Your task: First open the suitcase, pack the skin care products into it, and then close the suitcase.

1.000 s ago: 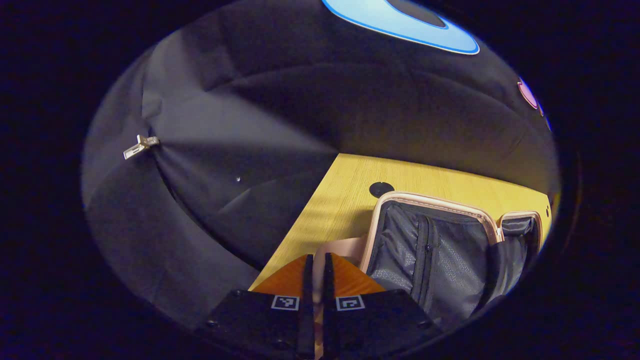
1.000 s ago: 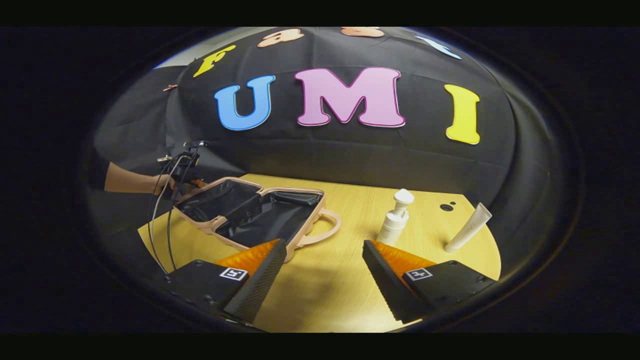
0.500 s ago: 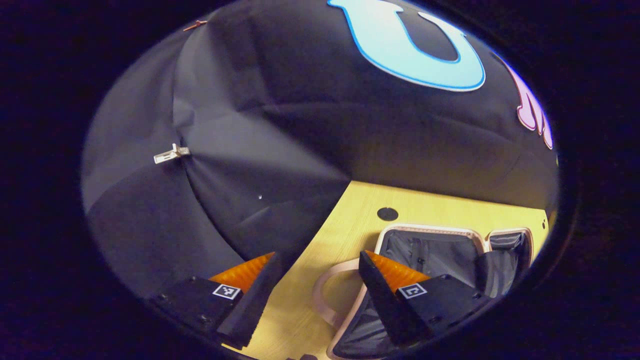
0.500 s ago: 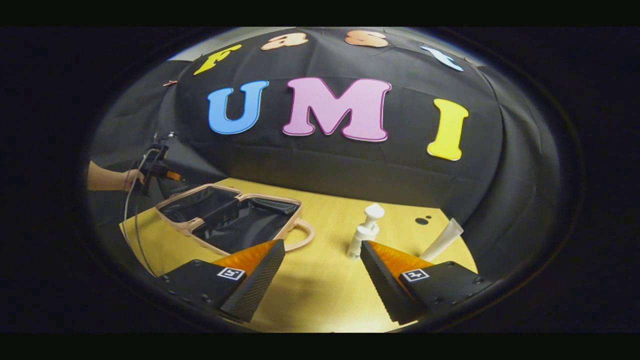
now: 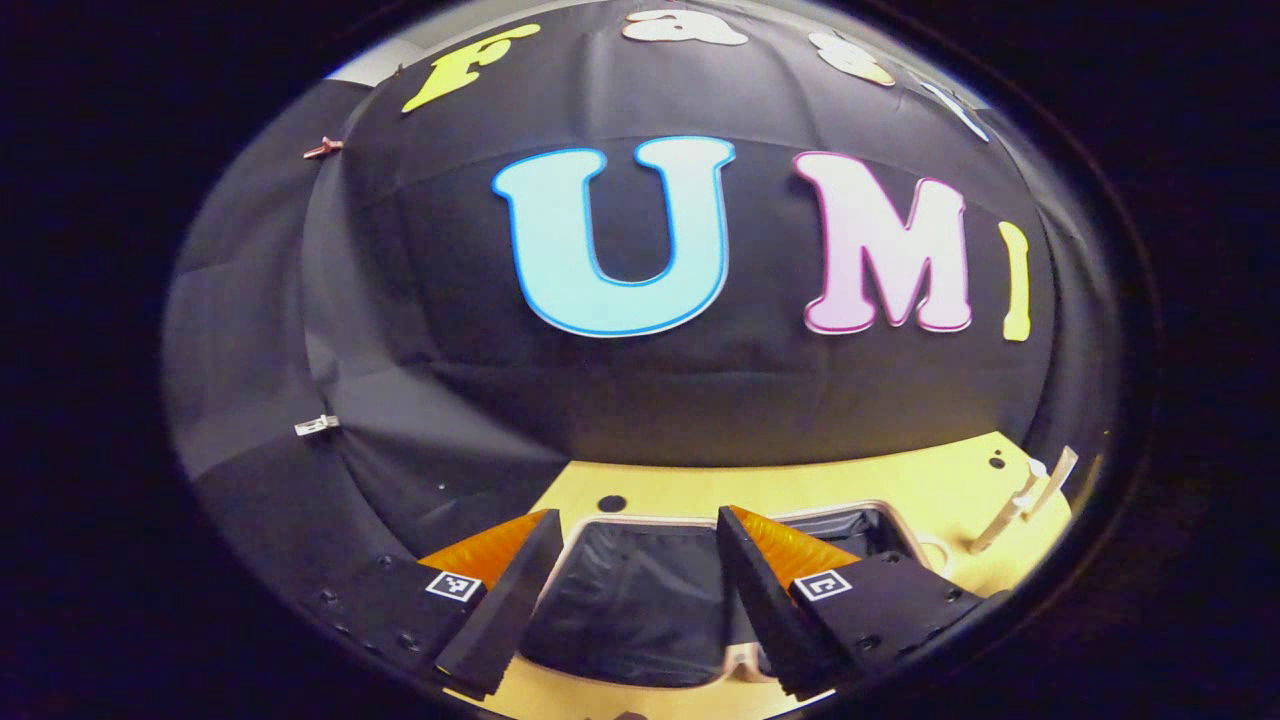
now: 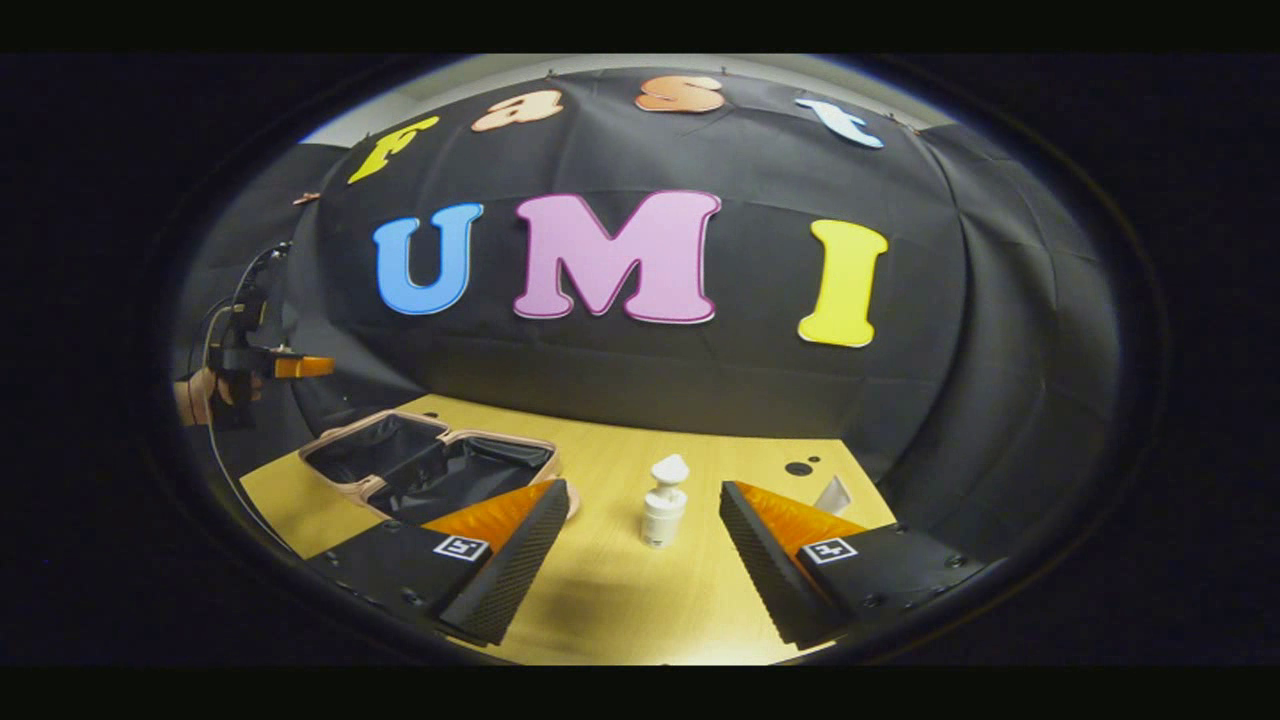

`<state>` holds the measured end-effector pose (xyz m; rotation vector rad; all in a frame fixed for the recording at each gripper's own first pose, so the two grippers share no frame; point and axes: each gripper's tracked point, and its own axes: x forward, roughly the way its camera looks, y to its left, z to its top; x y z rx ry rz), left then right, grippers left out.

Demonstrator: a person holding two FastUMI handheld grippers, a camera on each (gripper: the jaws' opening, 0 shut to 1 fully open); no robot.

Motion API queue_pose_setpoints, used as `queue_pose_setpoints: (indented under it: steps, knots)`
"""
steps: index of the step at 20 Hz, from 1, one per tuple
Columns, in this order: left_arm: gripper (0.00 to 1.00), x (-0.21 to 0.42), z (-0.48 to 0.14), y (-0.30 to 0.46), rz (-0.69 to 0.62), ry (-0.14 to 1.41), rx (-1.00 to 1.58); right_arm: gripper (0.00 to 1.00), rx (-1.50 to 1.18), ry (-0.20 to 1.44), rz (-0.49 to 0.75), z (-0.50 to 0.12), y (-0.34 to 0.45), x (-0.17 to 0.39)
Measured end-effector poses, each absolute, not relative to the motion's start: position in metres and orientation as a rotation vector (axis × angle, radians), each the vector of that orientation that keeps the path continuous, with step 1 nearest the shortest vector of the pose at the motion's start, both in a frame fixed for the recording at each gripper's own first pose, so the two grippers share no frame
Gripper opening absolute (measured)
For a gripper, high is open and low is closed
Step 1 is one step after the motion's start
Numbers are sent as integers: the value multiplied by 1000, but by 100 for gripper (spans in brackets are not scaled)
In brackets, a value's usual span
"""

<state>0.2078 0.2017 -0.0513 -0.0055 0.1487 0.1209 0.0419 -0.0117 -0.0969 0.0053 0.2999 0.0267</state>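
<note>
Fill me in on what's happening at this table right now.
A person is packing skin care products into a suitcase using a gripper in each hand. The suitcase lies open on the table, nothing packed that I can see. The pump bottle stands upright on the table, facing the open right gripper, and the tube lies beyond it. The left gripper, also open and holding nothing, hangs above the suitcase's far end.

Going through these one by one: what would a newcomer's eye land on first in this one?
The open pink suitcase lying flat on the left of the wooden table, dark lining exposed. Next, the white pump bottle standing upright between the open right gripper fingers, untouched. The left gripper, also open, hovers above the suitcase.
</note>
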Motion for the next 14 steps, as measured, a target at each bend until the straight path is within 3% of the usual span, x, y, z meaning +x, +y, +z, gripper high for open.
queue_pose_setpoints:
  steps: [5,14]
  knots:
    - [98,215,-62,45,-112,119,-65,97,-2,288,-31,-94,-58,32]
    - [99,220,-167,-160,-411,267,-52,97,30,309,-174,-106,-125,32]
